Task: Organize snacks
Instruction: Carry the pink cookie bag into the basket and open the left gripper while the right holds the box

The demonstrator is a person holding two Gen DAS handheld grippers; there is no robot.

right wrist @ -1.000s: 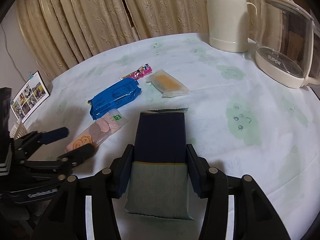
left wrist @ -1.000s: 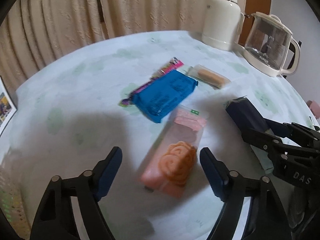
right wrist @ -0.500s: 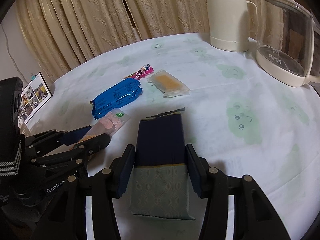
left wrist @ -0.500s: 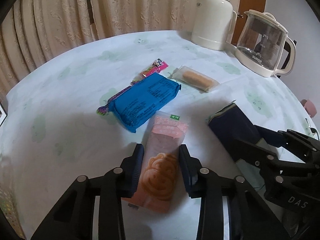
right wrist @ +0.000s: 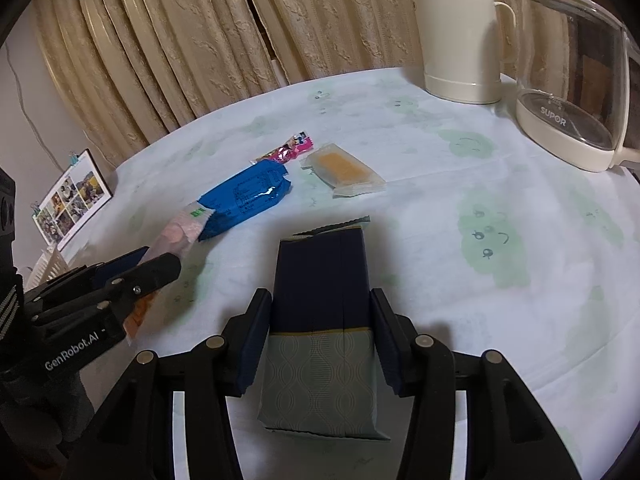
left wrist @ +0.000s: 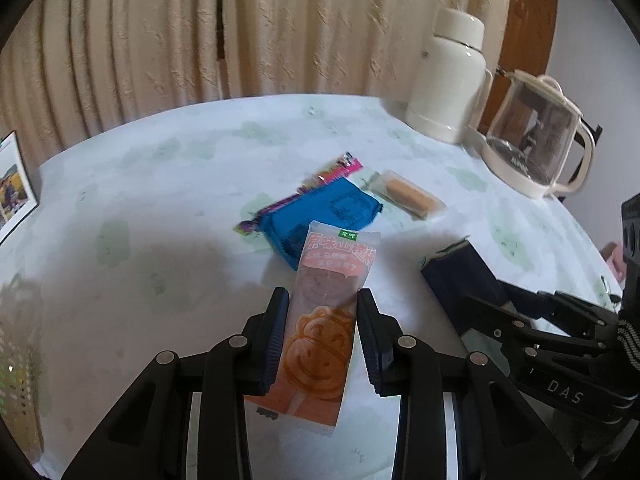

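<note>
Pink snack packet [left wrist: 326,320] sits low in the frame's centre, clamped between the left gripper [left wrist: 323,336] fingers, raised over the table [left wrist: 140,208]. Right gripper [right wrist: 320,344] pinches a dark blue pouch [right wrist: 322,284], lower centre.

A lived-in home room, round counter [right wrist: 440,208] under a pale cloth printed with green smiley faces, cream curtains [right wrist: 192,40] drawn behind, white thermos flask [right wrist: 460,36] beside a glass kettle [right wrist: 576,76], photo collage [right wrist: 72,200] propped at the edge, wooden door [left wrist: 528,24] beyond.
</note>
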